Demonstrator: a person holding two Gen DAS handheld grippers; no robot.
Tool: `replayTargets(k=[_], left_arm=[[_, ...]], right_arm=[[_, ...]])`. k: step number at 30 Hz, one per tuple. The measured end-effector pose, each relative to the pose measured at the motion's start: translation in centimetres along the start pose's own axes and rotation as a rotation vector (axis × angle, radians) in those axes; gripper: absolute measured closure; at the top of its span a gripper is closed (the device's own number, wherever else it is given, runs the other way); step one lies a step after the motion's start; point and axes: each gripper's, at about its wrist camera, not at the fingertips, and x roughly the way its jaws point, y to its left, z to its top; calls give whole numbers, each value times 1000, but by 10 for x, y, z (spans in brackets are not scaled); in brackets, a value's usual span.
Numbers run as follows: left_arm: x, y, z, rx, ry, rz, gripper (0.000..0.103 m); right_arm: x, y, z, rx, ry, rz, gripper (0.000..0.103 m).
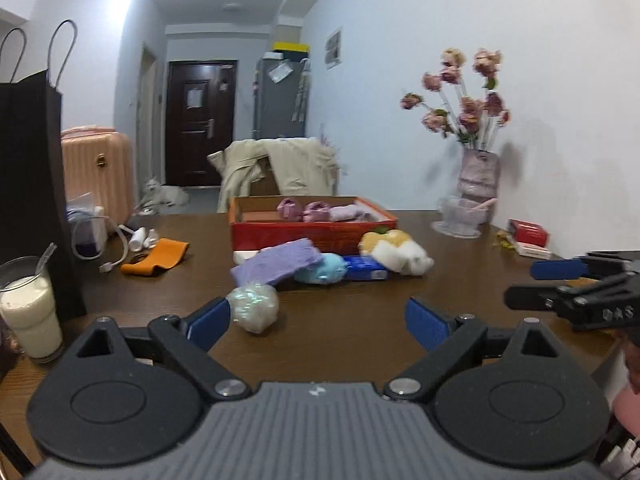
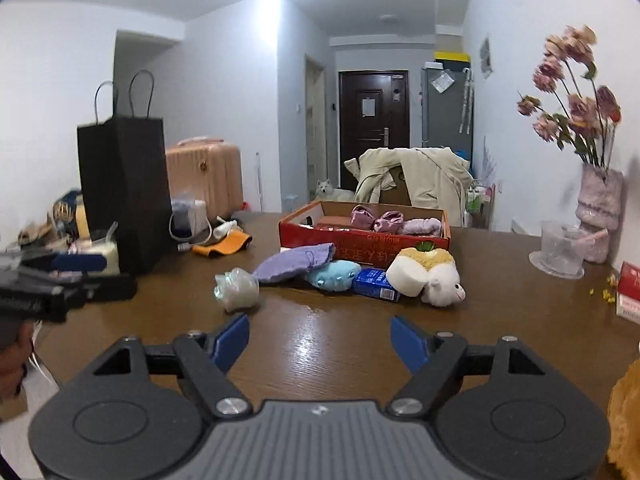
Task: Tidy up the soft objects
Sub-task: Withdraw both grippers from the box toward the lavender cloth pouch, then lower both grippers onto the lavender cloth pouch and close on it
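Observation:
On the brown table (image 1: 360, 344) a pale wrapped soft ball (image 1: 254, 307) lies just ahead of my left gripper's (image 1: 316, 306) left finger, apart from it. That gripper is open and holds nothing. Farther back lie a purple cloth (image 1: 276, 266), a blue plush (image 1: 322, 268) and a white and yellow plush (image 1: 400, 252), in front of a red box (image 1: 312, 236) holding pink soft items (image 1: 316, 212). My right gripper (image 2: 318, 322) is open and empty over bare table, short of the same pile: ball (image 2: 236, 288), purple cloth (image 2: 294, 266), blue plush (image 2: 334, 274), white plush (image 2: 430, 276).
A small blue carton (image 2: 376, 284) lies among the plushes. A black paper bag (image 1: 28, 184), a cup of milk (image 1: 28, 312), a cable and an orange band (image 1: 156, 258) are at the left. A vase of flowers (image 1: 478, 176), a clear bowl (image 1: 460, 216) and red packets (image 1: 528, 236) stand at the right.

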Motion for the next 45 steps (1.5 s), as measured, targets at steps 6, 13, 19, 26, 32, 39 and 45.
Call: replayTargets(k=[6,13,19,26,32,39,45], left_arm=[[24,11,0,-29,30,11,7],[90,22,-5,-84,126,82,23],[144,45,3,-137,169,78,23],[210,91,29,-244,219,-1,29],[259,119,29,-291,318,-29,35],[285,139,21,-348,387,-93,44],[292,139,13,-392,390,-155,88]], right_arm=[[14,-8,-2,28,24,-16,25],[53,-28,3,62,79,-46,26],[95,-40,17,84,102,-61,27],[167,-36,47,78,107,-5,31],[234,-30,69,94,121,48,35],[306,-29,76,157,198,96,41],[343,-25,69,210,246,123,58]])
